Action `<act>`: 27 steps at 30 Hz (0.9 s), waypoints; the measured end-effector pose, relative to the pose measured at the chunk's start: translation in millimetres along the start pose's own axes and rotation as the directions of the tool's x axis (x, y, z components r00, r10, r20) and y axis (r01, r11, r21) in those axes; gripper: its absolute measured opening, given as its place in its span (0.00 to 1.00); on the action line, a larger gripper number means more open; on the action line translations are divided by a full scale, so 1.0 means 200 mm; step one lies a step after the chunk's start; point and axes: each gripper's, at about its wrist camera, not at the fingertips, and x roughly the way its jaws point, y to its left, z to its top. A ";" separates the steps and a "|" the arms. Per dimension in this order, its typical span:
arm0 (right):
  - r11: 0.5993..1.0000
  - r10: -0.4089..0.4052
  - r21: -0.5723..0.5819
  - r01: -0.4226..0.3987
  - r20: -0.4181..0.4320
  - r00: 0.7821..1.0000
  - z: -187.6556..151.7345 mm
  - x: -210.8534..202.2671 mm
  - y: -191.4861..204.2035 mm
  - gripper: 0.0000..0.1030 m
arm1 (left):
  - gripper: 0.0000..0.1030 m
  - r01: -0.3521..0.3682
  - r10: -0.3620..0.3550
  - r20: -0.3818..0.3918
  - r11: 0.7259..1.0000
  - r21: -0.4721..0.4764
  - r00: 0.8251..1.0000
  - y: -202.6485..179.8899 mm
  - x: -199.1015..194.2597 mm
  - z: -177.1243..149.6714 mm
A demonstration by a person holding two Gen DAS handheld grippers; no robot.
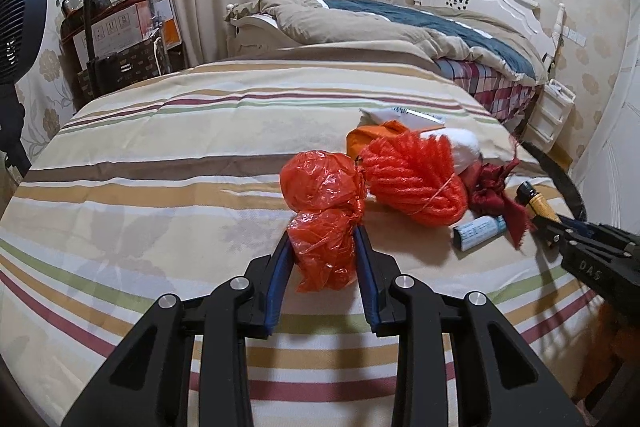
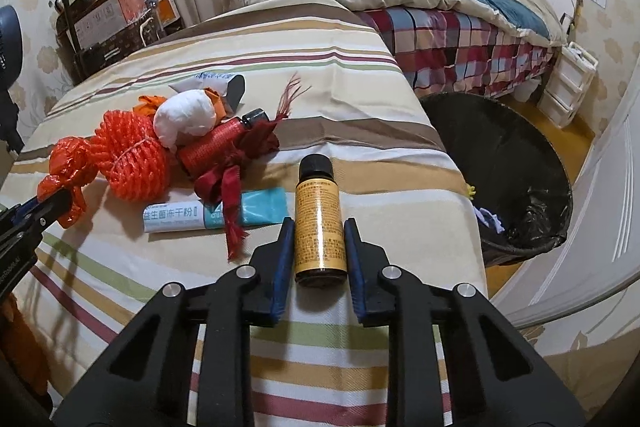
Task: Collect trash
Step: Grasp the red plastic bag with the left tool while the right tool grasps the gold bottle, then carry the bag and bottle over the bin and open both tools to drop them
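Note:
On the striped bedspread (image 1: 160, 155) lies a heap of trash. My left gripper (image 1: 323, 233) is shut on a crumpled orange plastic bag (image 1: 320, 183), its lower lobe pinched between the blue pads. From the right wrist view that grip shows at far left, on the bag (image 2: 64, 163). My right gripper (image 2: 319, 223) is shut on a small amber bottle (image 2: 320, 211) with a black cap, lying on the bed. Next to it lie an orange net bundle (image 2: 132, 163), a white wad (image 2: 186, 121), a dark red ribbon (image 2: 224, 183) and a white-teal packet (image 2: 192, 217).
A bin lined with a black bag (image 2: 500, 167) stands on the floor right of the bed, some scraps inside. Behind is a second bed (image 2: 460, 35) with rumpled quilts and white drawers (image 2: 568, 83). Boxes and a cart (image 1: 112, 35) fill the back left corner.

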 end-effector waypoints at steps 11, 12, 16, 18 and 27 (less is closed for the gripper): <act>1.000 -0.016 0.026 0.014 0.061 0.998 0.02 -0.12 -0.10 0.23 | 0.32 0.060 -0.063 0.093 0.998 0.032 0.994 -0.14 -0.15 0.10; 0.999 -0.018 0.031 0.016 0.065 0.998 0.02 -0.12 -0.11 0.23 | 0.32 0.063 -0.066 0.098 0.997 0.037 0.993 -0.15 -0.15 0.10; 0.998 -0.028 0.055 0.024 0.075 0.997 0.03 -0.15 -0.16 0.23 | 0.32 0.063 -0.068 0.107 0.997 0.051 0.992 -0.18 -0.14 0.11; 0.998 -0.029 0.060 0.025 0.075 0.997 0.03 -0.15 -0.18 0.23 | 0.32 0.060 -0.065 0.099 0.997 0.047 0.993 -0.18 -0.13 0.11; 0.999 -0.009 0.049 0.006 0.065 0.998 0.01 -0.13 -0.14 0.23 | 0.32 0.009 -0.008 0.066 1.000 -0.005 0.998 -0.05 -0.11 0.05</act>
